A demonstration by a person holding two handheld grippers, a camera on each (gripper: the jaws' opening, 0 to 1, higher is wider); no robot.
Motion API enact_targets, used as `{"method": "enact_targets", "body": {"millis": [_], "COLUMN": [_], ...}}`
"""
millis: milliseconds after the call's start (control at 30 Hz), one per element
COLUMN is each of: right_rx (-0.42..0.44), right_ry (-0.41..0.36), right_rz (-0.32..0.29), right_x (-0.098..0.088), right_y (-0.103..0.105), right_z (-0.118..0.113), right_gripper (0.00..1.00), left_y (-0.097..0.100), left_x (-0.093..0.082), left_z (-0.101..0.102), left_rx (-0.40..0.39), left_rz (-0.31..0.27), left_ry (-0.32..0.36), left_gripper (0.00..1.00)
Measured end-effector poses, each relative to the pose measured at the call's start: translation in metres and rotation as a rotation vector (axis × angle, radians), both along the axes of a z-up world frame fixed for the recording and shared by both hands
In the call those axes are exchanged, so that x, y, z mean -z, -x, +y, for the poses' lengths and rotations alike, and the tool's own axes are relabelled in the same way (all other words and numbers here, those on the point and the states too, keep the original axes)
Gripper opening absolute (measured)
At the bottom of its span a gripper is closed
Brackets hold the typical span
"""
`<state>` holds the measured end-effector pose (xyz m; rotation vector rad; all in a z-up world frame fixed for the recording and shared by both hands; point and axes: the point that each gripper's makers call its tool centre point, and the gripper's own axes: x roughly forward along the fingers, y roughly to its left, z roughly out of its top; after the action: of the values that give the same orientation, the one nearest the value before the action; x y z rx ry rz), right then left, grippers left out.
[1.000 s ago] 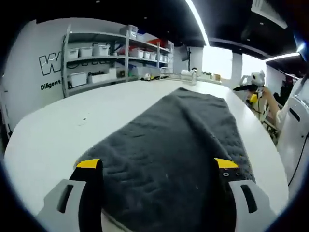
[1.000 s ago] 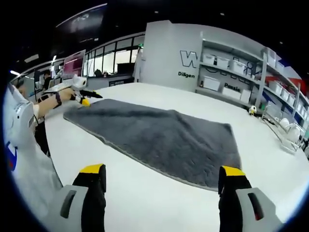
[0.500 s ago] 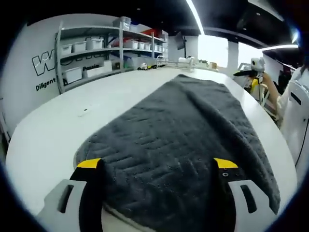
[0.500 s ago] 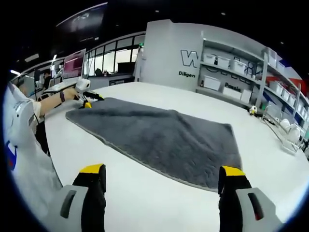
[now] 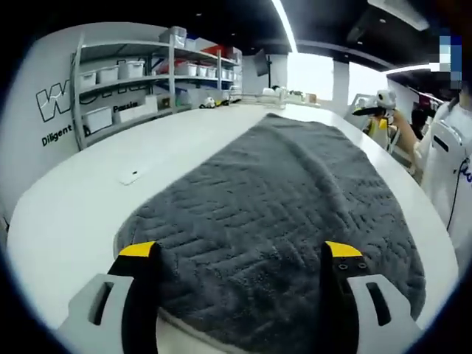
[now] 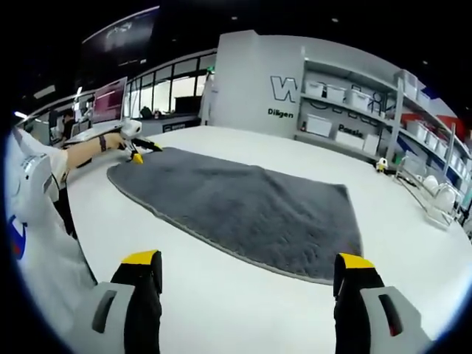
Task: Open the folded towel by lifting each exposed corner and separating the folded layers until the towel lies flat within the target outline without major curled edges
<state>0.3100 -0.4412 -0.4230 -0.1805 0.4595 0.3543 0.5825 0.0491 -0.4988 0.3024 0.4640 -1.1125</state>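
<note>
White table (image 6: 243, 295): towel (image 6: 243, 206) lies lengthwise between grippers.

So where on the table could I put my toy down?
The white table is bare between the right tool and the grey towel's near edge, and between towel and shelves. It's crowded at the towel's far end, where the left tool is.

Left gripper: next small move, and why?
Probably ease the left gripper down and close on the near edge of the grey towel: its jaws stand open astride that edge, nothing held. The right gripper hangs open over bare table.
</note>
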Motion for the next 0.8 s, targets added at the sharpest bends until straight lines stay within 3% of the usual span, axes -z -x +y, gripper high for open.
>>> {"method": "enact_targets", "body": {"millis": [233, 400, 500, 700, 800], "right_rx": [0.018, 0.017, 0.009, -0.014, -0.014], "right_ry": [-0.014, -0.016, -0.019, -0.016, -0.019], "right_rz": [0.002, 0.003, 0.001, -0.004, -0.005], "right_x": [0.002, 0.003, 0.002, 0.002, 0.004], "right_y": [0.006, 0.004, 0.001, -0.002, -0.003], "right_z": [-0.008, -0.01, -0.01, -0.006, -0.007], "right_gripper": [0.99, 0.99, 0.99, 0.99, 0.99], "left_y": [-0.009, -0.006, 0.001, 0.014, 0.033], "left_x": [0.0, -0.002, -0.006, -0.045, -0.06], "left_z": [0.002, 0.0, -0.005, -0.012, -0.013], "left_rx": [0.021, 0.004, -0.001, -0.081, -0.14], "left_rz": [0.003, 0.003, 0.004, -0.107, -0.137], "left_ry": [0.0, 0.008, -0.006, 0.001, 0.015], "left_gripper": [0.88, 0.88, 0.94, 0.96, 0.97]}}
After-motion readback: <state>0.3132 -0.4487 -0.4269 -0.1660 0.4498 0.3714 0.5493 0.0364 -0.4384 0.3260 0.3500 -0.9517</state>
